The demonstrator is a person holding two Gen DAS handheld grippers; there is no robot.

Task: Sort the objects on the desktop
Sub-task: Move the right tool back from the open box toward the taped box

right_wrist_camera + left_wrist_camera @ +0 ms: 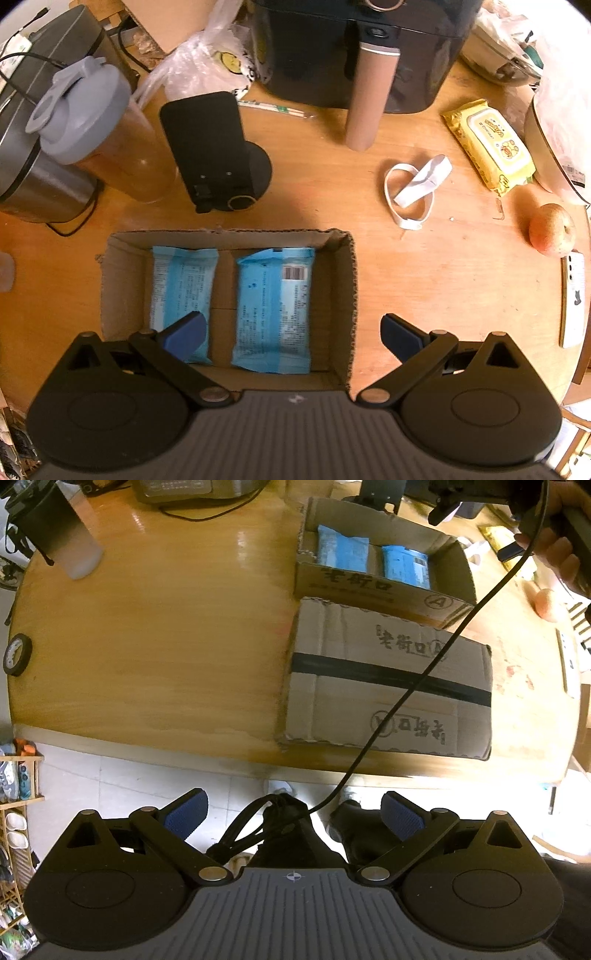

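Note:
An open cardboard box (343, 280) sits on the wooden table and holds two blue tissue packs (273, 310), side by side. The box (454, 576) and packs (343, 554) also show far right in the left wrist view. My right gripper (293, 338) is open and empty, hovering above the box's near part. My left gripper (293, 818) is open and empty, held off the table's near edge, over the floor. A yellow wipes pack (487, 144), a white strap (413, 188) and an apple (552, 229) lie right of the box.
A flattened cardboard lid (388, 686) lies before the box. A tape roll (16, 653) and a frosted bottle (70, 535) stand at left. A jar with grey lid (88, 125), black phone stand (214, 151), air fryer (365, 48) and white phone (572, 299) surround the box.

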